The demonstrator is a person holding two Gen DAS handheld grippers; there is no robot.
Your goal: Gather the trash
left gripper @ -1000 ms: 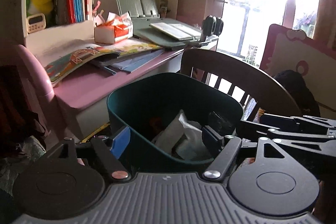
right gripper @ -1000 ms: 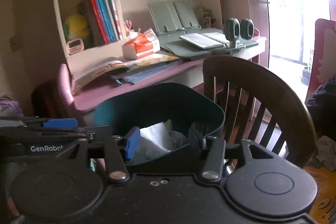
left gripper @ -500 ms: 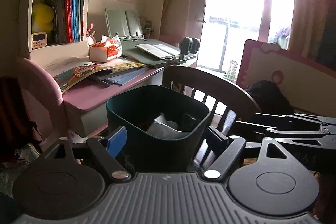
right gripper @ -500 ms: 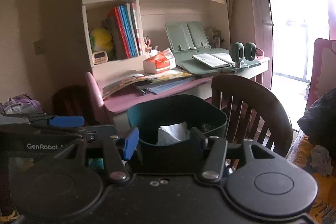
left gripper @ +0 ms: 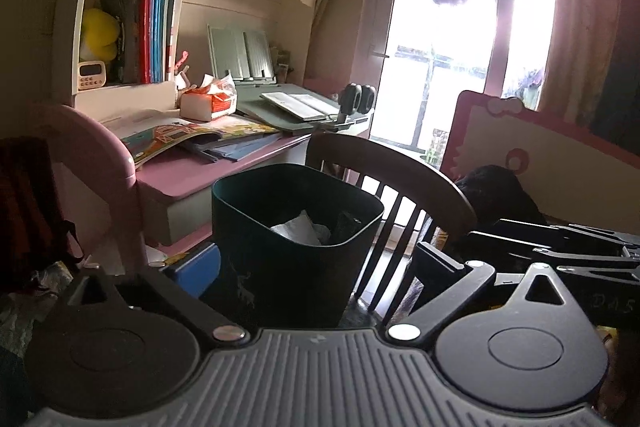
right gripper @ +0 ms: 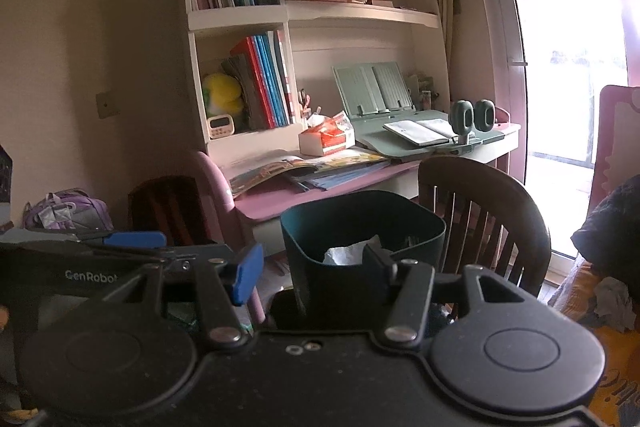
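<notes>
Left gripper (left gripper: 316,267): jaws wide, empty.
Right gripper (right gripper: 312,267): jaws wide, empty.
Risk: knocking dark green bin (left gripper: 296,227), spilling crumpled paper (left gripper: 298,229).
Cause: wooden chair (left gripper: 400,187) close behind.

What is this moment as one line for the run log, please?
left gripper: open, empty | right gripper: open, empty | trash bin: in front, white paper inside | wooden chair: beside bin

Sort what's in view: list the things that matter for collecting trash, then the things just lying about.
Job:
- dark green plastic bin
- crumpled white paper inside it
- left gripper and right gripper, both open

Lying about:
- orange-and-white tissue pack
- open picture book
- dark wooden chair
</notes>
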